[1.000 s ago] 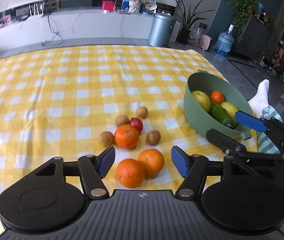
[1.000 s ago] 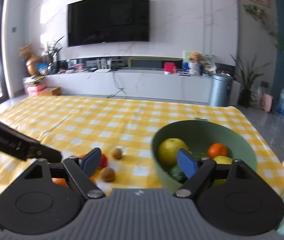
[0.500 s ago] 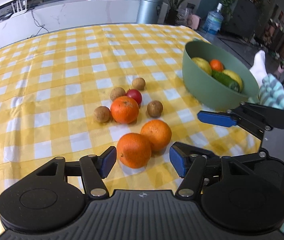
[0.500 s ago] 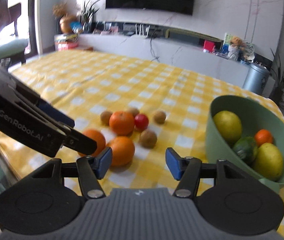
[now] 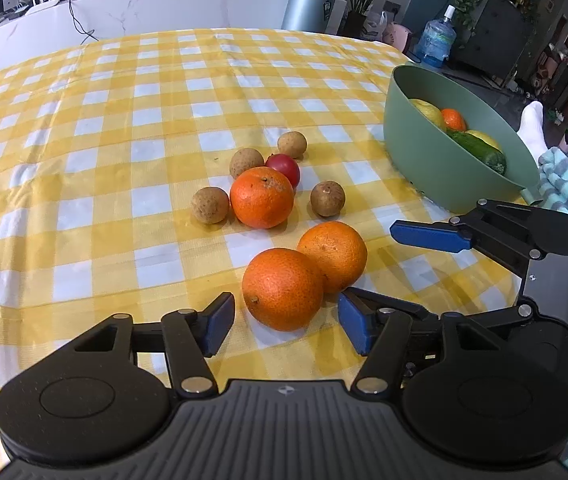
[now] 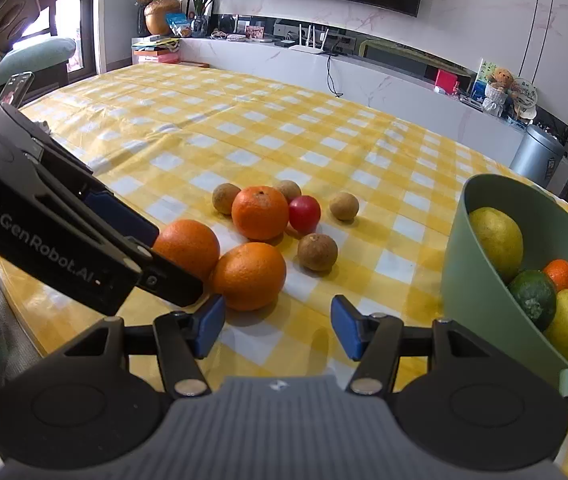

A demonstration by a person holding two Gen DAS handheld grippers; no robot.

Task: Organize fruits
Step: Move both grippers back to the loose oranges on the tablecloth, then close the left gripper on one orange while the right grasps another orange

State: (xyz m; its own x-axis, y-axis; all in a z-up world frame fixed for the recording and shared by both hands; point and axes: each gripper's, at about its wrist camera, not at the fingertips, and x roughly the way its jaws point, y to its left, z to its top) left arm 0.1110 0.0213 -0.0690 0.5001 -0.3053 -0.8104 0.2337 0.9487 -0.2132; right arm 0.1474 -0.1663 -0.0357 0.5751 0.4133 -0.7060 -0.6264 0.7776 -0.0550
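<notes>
Left gripper (image 5: 284, 322) is spread wide, nearest orange (image 5: 283, 289) sitting between its fingers on the checked tablecloth (image 5: 124, 184), nothing gripped. Right gripper (image 6: 276, 324) also released, just beside a second orange (image 6: 249, 276) that touches the first. I see longans, a cherry tomato (image 5: 284, 168) and a third orange behind; green bowl (image 5: 436, 168) right. Since half a second ago, both grippers moved closer to the oranges.

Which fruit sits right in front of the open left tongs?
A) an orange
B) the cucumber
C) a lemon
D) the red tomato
A: the left tongs stand open with the nearest orange lying on the checked cloth just ahead of the gap between their blue pads, not yet gripped.
</notes>
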